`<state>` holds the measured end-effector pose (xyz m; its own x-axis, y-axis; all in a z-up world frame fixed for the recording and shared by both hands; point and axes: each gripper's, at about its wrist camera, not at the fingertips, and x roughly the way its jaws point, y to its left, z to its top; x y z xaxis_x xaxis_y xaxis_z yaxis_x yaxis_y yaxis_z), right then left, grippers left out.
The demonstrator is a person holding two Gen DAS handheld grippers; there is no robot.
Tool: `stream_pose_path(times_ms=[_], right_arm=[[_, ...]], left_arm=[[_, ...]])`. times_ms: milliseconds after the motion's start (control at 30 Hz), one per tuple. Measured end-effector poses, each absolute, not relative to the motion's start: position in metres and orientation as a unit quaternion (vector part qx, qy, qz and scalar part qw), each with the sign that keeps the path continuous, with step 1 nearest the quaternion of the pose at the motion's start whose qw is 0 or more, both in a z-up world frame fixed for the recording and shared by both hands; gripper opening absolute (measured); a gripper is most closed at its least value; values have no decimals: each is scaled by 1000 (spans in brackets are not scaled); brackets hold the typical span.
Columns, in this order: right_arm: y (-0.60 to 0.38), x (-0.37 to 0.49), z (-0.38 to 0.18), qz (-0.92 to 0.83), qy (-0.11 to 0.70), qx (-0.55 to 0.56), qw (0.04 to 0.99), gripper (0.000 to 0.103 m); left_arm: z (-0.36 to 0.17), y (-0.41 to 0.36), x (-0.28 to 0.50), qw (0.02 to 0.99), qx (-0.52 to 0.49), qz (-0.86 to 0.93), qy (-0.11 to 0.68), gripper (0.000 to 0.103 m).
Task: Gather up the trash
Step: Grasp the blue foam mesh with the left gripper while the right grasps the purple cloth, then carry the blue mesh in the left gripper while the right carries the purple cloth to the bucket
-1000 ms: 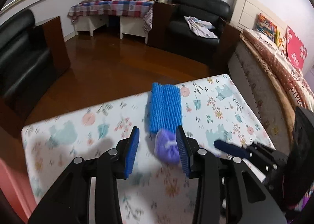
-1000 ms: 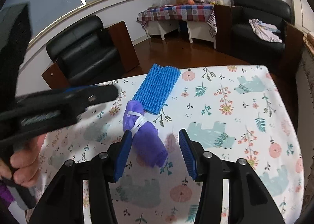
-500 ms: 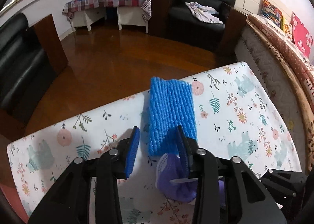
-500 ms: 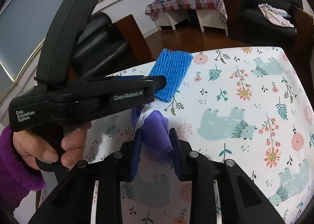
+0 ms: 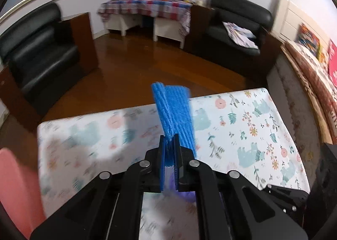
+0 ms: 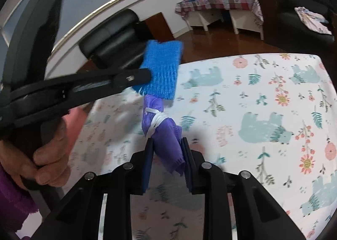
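Meanwhile the left gripper [image 5: 171, 141] had just clamped the blue foam net [image 5: 175, 111], and the right gripper [image 6: 167, 145] had just closed onto the purple bundle [image 6: 166, 134] over the table [image 6: 263, 97].

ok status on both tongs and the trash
Left tongs shut on blue foam net, lifted off table. Right tongs shut on purple bundle. Nothing in the way.
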<state>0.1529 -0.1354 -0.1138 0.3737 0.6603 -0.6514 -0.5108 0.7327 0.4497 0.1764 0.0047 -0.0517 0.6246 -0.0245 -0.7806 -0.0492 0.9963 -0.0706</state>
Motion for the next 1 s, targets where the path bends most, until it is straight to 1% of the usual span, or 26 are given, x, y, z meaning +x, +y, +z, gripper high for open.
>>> stream_pose_path(times_ms=[200, 500, 633, 1000], right_arm=[[-126, 139, -101, 377, 412, 66, 827, 26], [-111, 108, -82, 410, 363, 24, 836, 25], [-102, 94, -71, 415, 349, 12, 840, 25], [-64, 47, -44, 415, 353, -30, 838, 25]], left_arm=[[-33, 23, 123, 902, -30, 50, 428, 6], [-17, 64, 37, 899, -58, 111, 419, 6], [-13, 81, 11, 901, -86, 119, 408, 6], [-1, 113, -29, 915, -102, 132, 368, 6]])
